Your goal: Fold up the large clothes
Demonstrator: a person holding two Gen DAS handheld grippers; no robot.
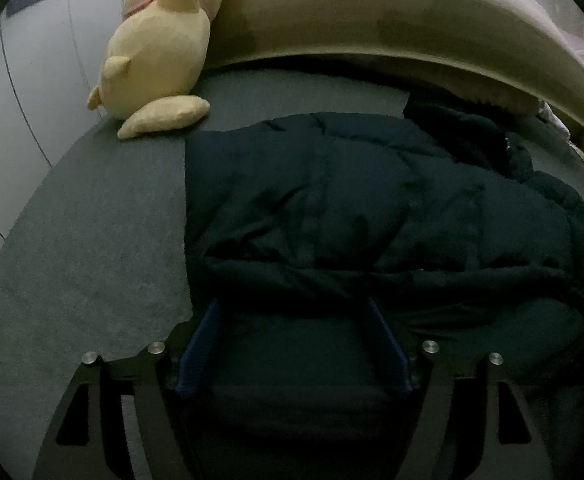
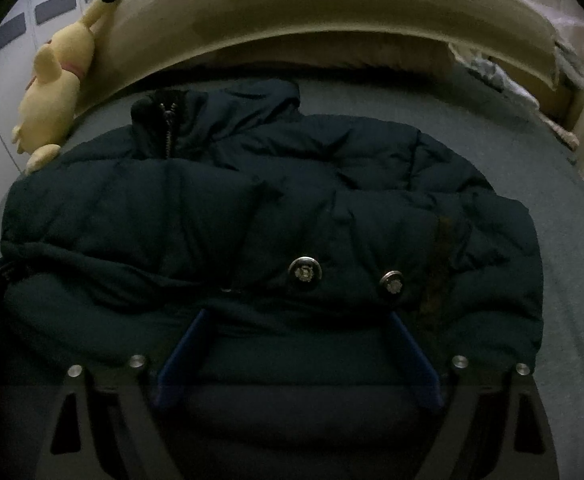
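A dark navy puffer jacket (image 1: pixel 352 200) lies folded over on a grey bed (image 1: pixel 92 240). In the right wrist view the jacket (image 2: pixel 252 208) shows its collar and zipper at the far left and two metal snaps near its front edge. My left gripper (image 1: pixel 294 304) is open, its blue fingers spread at the jacket's near left edge, with dark fabric between them. My right gripper (image 2: pixel 296 314) is open, its blue fingers spread at the near edge just below the snaps. Neither gripper pinches the fabric.
A yellow plush toy (image 1: pixel 160 52) leans against the beige padded headboard (image 1: pixel 372 12) at the far left of the bed; it also shows in the right wrist view (image 2: pixel 52 80). Bare grey bed (image 2: pixel 564 240) lies right of the jacket. White wardrobe doors (image 1: pixel 24 80) stand at left.
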